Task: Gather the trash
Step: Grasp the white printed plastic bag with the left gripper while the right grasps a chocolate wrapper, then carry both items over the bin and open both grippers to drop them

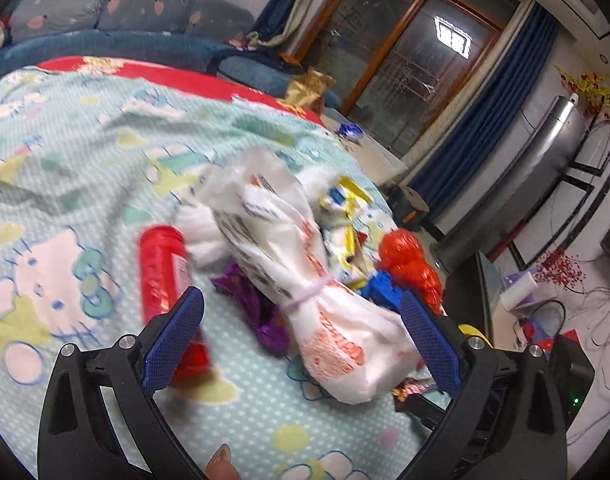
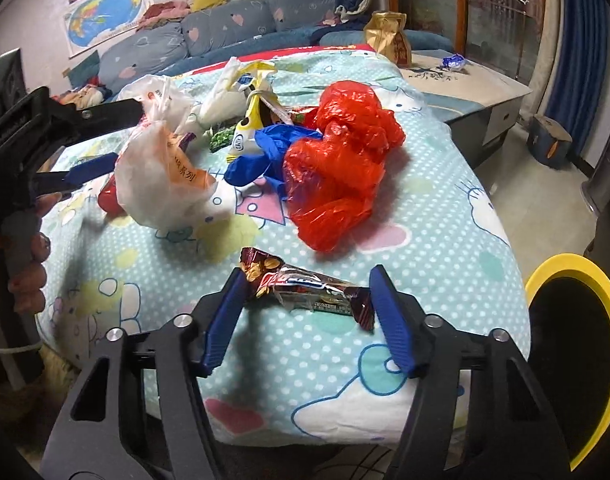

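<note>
Trash lies heaped on the cartoon-print blanket [image 2: 445, 216]. The right wrist view shows a brown snack wrapper [image 2: 305, 286] between the half-open right tongs [image 2: 309, 320], one end at the right pad; whether the pads press it I cannot tell. It alone shows the yellow-rimmed bin [image 2: 609, 344]. The left view shows the left tongs [image 1: 301, 340] wide open around a tied white bag [image 1: 329, 312], gripping nothing, with a red bottle [image 1: 163, 268] hardly visible from the right.

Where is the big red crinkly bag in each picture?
Left wrist view: red plastic bag sits right of centre, behind the white tied bag.
Right wrist view: red plastic bag lies in the middle.
Shared landmark: the blue bag beside it.
</note>
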A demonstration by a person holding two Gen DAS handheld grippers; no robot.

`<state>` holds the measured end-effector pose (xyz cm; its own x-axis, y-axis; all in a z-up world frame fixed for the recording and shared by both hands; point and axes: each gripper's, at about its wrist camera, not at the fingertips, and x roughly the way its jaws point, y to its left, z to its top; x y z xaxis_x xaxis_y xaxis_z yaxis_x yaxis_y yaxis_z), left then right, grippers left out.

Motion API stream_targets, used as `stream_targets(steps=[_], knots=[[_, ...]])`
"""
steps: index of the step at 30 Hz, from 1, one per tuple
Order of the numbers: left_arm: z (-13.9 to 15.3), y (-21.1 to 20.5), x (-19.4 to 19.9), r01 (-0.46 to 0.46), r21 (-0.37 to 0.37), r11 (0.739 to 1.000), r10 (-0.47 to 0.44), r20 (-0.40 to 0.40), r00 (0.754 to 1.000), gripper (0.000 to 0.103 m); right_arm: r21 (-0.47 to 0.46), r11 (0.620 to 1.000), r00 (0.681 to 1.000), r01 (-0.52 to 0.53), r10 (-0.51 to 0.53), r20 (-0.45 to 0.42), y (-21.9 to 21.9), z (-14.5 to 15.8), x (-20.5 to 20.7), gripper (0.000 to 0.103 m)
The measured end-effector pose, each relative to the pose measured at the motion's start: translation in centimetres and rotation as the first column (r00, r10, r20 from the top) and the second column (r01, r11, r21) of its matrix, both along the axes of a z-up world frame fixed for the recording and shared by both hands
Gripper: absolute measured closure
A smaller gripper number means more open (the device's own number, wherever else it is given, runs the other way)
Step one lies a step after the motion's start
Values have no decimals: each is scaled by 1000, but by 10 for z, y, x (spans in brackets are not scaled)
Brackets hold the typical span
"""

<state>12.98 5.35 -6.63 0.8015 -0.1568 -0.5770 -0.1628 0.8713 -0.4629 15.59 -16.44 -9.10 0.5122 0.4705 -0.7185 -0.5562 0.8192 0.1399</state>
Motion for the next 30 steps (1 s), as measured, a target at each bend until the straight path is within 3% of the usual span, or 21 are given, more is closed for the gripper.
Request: stream_targets(steps=[9, 15, 24, 30], knots=[[-13, -9, 4, 36, -59, 998, -39, -44, 998, 28, 30, 999, 999, -37, 38, -12, 0, 0, -16, 60], [-15, -11, -4, 74, -113, 991, -81, -62, 995, 54, 33, 998, 999, -44, 45, -7, 2, 2, -23, 65], [-8, -10, -18, 88, -111, 990, -94, -47, 994, 60, 60, 996, 998, -68, 68, -4, 8, 6, -33, 69], [10, -4, -28, 86, -93, 992, -86, 7, 996, 60, 90, 994, 998, -68, 68, 6, 7, 13, -36, 69]])
